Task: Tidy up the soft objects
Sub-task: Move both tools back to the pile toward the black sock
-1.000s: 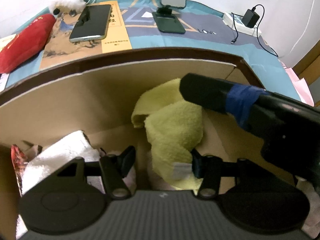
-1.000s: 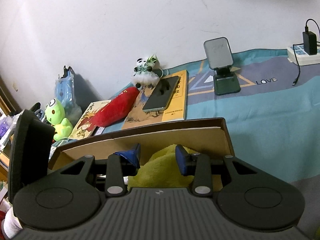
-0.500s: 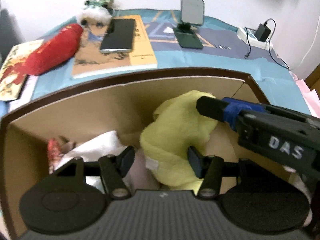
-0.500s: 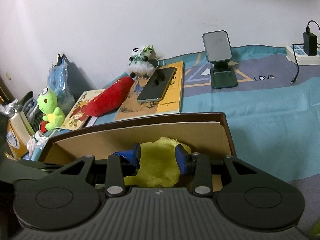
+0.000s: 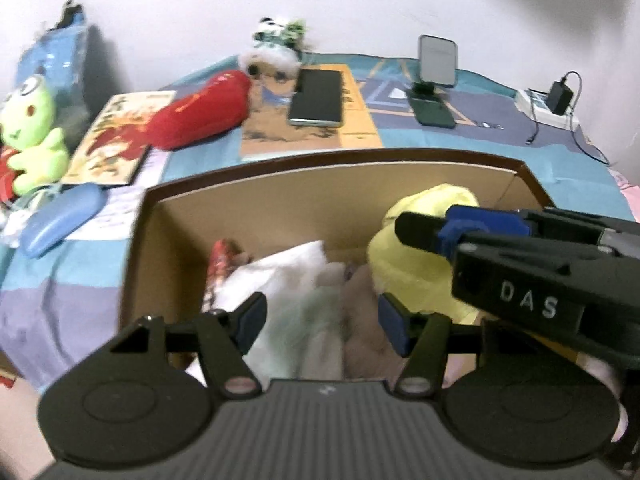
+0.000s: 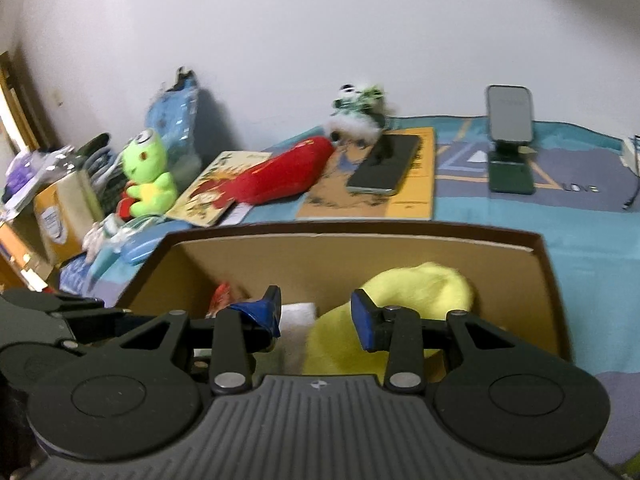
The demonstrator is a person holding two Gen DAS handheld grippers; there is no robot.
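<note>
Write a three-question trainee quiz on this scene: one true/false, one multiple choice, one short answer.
1. True or false: the yellow towel lies inside the cardboard box.
2. What lies on the orange book? A) phone B) green frog plush C) charger
3. Which soft toy rests on the picture book behind the box?

Key: 1 true; 2 A, the phone; 3 the red plush.
</note>
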